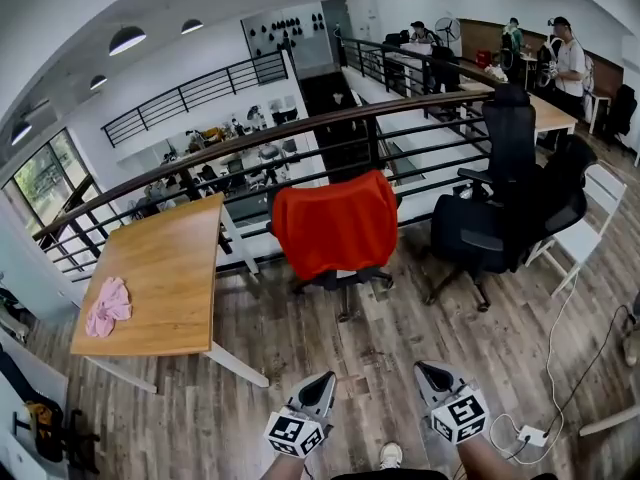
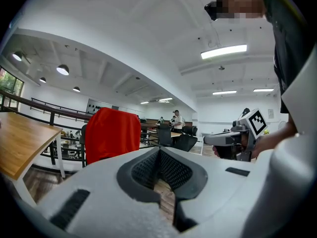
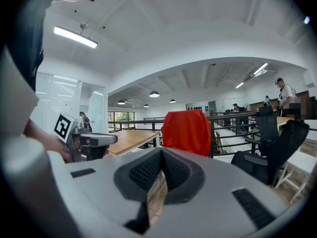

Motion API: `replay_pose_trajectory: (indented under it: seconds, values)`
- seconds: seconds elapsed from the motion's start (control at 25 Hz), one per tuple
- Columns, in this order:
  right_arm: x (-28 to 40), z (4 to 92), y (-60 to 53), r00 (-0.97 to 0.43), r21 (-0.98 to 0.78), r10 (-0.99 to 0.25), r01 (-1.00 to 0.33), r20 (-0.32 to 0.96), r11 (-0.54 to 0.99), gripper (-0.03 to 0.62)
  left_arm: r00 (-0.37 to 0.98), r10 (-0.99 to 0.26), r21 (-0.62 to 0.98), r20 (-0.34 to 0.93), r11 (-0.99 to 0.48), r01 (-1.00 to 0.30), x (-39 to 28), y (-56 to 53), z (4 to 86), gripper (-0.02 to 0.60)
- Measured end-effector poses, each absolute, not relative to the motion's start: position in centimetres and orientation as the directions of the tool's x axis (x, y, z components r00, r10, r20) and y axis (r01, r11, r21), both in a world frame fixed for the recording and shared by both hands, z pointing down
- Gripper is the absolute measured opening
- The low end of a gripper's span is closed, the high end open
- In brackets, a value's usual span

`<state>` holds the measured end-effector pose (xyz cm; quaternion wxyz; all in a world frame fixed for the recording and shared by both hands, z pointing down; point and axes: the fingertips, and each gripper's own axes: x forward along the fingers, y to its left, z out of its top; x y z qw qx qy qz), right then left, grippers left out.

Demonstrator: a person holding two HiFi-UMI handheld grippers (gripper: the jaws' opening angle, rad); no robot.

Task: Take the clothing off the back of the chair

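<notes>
Head view: L claw, R claw closed empty, floor gap to red clothing.

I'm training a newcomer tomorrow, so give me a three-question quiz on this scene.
1. True or false: the red garment hangs over the back of a chair.
2. What lies on the wooden table? A) a laptop B) a pink cloth C) a mug
3. Fill in: the left gripper and the right gripper both have their jaws ____.
Key: 1 true; 2 B; 3 shut.
</notes>
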<state>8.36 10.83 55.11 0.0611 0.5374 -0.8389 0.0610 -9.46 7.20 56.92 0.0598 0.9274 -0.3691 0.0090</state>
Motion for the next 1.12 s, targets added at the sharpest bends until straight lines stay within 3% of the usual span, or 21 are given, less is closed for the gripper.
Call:
replay_pose_trajectory:
  seconds: [0.64,1.12]
  values:
    - [11.7,55.6,1.4,-0.472,-0.07,-0.869,-0.882,0.148,0.466,0.004,0.648,-0.759,0.095,0.071,-0.641,-0.762,-8.5,-0.7,56.7,0.015]
    - [10.2,51.8,-11.6,-0.465,-0.037,-0.88,-0.885,0.095,0.463,0.003,0.641,-0.768,0.063,0.009,-0.639,-0.766,-10.9,-14.8,53.0,0.015]
